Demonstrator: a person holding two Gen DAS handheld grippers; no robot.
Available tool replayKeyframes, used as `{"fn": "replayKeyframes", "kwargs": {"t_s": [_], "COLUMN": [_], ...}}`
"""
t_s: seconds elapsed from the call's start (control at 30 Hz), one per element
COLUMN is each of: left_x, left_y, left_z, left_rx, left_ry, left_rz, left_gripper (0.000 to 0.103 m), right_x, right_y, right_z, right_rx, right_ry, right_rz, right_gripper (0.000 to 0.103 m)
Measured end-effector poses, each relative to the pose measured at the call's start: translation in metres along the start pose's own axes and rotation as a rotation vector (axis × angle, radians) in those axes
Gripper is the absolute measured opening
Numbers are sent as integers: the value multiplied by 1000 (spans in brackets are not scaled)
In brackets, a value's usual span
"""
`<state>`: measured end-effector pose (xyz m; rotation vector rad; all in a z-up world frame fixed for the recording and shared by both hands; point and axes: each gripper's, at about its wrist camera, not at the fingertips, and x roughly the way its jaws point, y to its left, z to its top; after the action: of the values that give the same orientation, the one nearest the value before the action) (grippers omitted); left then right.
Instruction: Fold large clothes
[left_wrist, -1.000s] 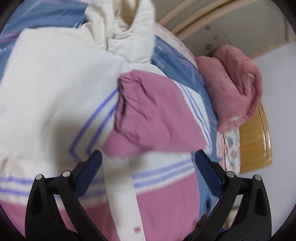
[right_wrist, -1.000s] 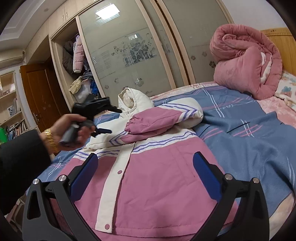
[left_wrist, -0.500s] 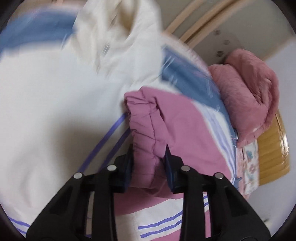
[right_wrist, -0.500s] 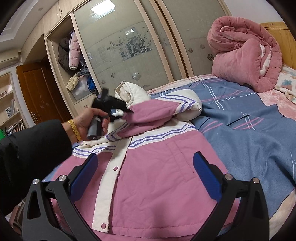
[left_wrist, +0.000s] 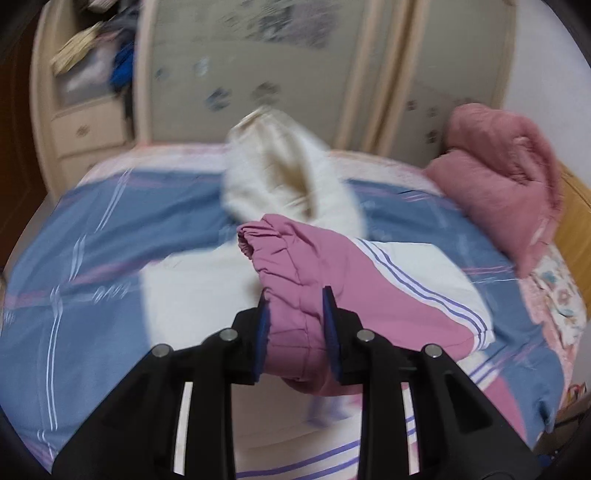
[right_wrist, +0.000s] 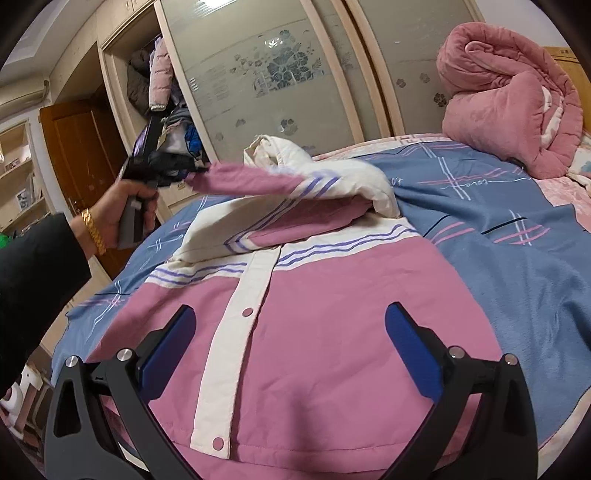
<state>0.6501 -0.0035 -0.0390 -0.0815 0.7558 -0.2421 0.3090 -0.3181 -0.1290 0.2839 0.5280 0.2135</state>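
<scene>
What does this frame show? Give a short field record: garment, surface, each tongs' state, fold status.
garment: pink and white jacket, lying front up, snaps closed
surface: blue plaid bedspread
left tongs: jaws closing, pads pressed on the pink sleeve near its cuff, sleeve lifted off the jacket
right tongs: open, empty, above the jacket's lower front
hood: cream, at the far end
other: rolled pink quilt by the headboard
fold status: sleeve not yet laid flat; body unfolded
</scene>
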Motion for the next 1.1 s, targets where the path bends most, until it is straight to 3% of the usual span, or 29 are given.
{"fn": "replayKeyframes", "kwargs": {"t_s": [0.13,0.23,0.27,0.3,0.33,0.43,0.53,0.63,0.83,0.93,1.1], "left_x": [30,49,52,54,55,47,10,-56,-190,-239,-286], "left_y": [37,45,44,45,47,57,56,37,-21,-38,-58], "left_z": [-33,-54,-59,-65,-69,-74,-79,-103,-189,-236,-287], "left_rx": [-37,-28,-17,-9,-8,-30,-78,-52,59,47,6], "left_ry": [73,111,114,113,113,115,69,-33,-200,-185,-136], "left_rz": [62,98,125,181,234,235,234,211,295,288,242], "left_gripper": [27,40,59,88,100,101,101,101,101,101,101], "right_x": [5,8,9,10,11,13,13,11,-3,-13,-35], "right_y": [2,4,4,4,4,3,-1,-3,6,16,30], "right_z": [-1,-1,-1,-1,-2,-1,1,2,-1,-3,0], "right_rx": [-6,-15,-15,-14,-13,-8,3,5,-47,-113,-159], "right_ry": [20,26,30,35,39,43,33,19,-24,-51,-49], "right_rz": [7,7,5,6,7,3,-9,-24,-54,-101,-187], "right_gripper": [102,102,102,102,102,102,102,102,102,102,102]}}
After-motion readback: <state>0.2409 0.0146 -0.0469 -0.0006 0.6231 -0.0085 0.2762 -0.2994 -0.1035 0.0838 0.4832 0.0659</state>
